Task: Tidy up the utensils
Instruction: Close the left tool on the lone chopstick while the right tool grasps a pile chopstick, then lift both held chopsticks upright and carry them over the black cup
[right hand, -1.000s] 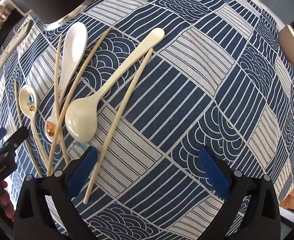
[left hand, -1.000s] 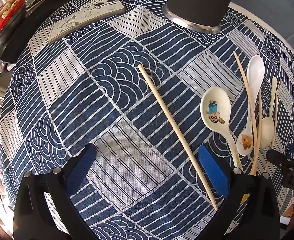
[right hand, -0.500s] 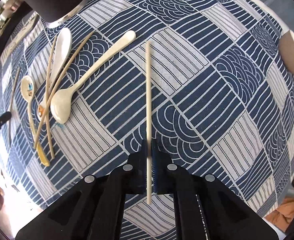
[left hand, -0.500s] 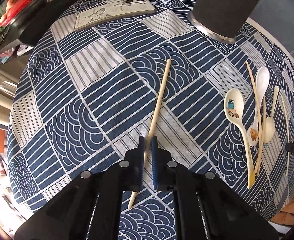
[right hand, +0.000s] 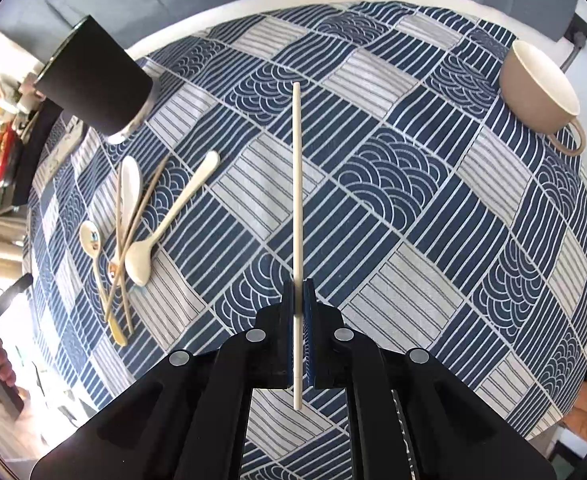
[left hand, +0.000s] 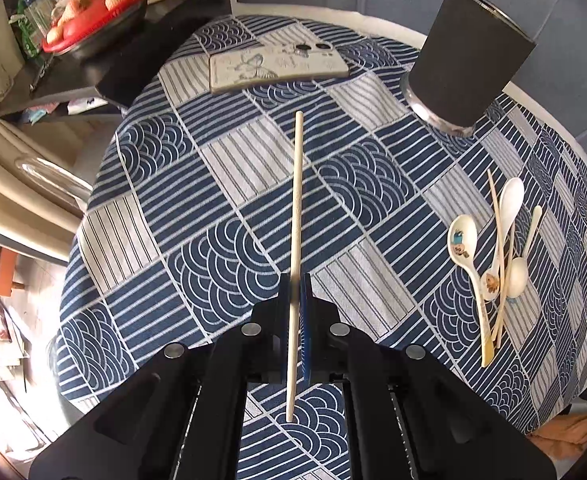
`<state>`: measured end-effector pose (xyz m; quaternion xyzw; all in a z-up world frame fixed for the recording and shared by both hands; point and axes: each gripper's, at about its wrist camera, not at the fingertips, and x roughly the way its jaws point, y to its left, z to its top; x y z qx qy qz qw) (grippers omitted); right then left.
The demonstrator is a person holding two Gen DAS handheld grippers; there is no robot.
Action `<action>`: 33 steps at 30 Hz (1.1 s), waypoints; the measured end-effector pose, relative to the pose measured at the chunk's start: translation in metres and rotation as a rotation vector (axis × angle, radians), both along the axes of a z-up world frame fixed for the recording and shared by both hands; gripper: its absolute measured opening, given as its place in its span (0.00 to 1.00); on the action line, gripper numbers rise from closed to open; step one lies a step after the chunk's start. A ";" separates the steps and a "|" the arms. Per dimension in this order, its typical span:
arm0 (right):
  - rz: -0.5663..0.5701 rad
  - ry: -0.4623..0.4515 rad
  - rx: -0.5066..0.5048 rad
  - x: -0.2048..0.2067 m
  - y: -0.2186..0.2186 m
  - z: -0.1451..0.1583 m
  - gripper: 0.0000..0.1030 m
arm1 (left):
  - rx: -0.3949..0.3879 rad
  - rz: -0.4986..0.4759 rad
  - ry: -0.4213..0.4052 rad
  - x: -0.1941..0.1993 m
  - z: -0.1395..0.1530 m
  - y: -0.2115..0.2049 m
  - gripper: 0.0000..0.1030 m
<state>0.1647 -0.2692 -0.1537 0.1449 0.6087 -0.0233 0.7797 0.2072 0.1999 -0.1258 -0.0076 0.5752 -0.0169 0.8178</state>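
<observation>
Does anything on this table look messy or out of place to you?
Yes: the spoons and chopsticks lie crisscrossed in a loose pile on the tablecloth, beside the dark cup rather than in it. A phone also sits among the tableware. Nothing looks spilled or broken.

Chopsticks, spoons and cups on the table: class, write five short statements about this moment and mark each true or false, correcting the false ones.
1. The left gripper is shut on a chopstick. True.
2. The right gripper is open with nothing in it. False: it is shut on a second chopstick.
3. Three spoons lie on the tablecloth. True.
4. The black cup lies on its side. False: it stands upright.
5. The beige mug holds the spoons. False: they lie on the cloth.
</observation>
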 end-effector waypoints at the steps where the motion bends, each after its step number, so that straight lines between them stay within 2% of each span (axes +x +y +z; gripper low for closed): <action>1: -0.001 -0.020 -0.001 -0.003 -0.001 0.008 0.04 | 0.002 -0.010 -0.016 0.005 0.005 -0.006 0.05; 5: -0.003 -0.111 -0.025 0.010 0.009 0.032 0.04 | -0.024 -0.067 -0.101 0.027 0.037 -0.010 0.05; 13: 0.003 -0.339 -0.044 0.051 0.055 0.109 0.04 | -0.037 -0.203 -0.278 0.088 0.110 -0.032 0.05; 18: 0.013 -0.477 -0.050 0.075 0.081 0.142 0.04 | -0.079 -0.269 -0.366 0.122 0.133 -0.049 0.05; 22: 0.017 -0.571 -0.034 0.092 0.101 0.153 0.04 | -0.214 -0.333 -0.449 0.142 0.146 -0.061 0.05; 25: 0.028 -0.629 -0.003 0.104 0.112 0.156 0.04 | -0.253 -0.374 -0.511 0.153 0.154 -0.072 0.05; 27: 0.034 -0.657 0.015 0.113 0.119 0.158 0.04 | -0.310 -0.399 -0.522 0.161 0.157 -0.077 0.05; 33: 0.052 -0.728 0.069 0.138 0.139 0.163 0.04 | -0.380 -0.452 -0.537 0.184 0.161 -0.098 0.05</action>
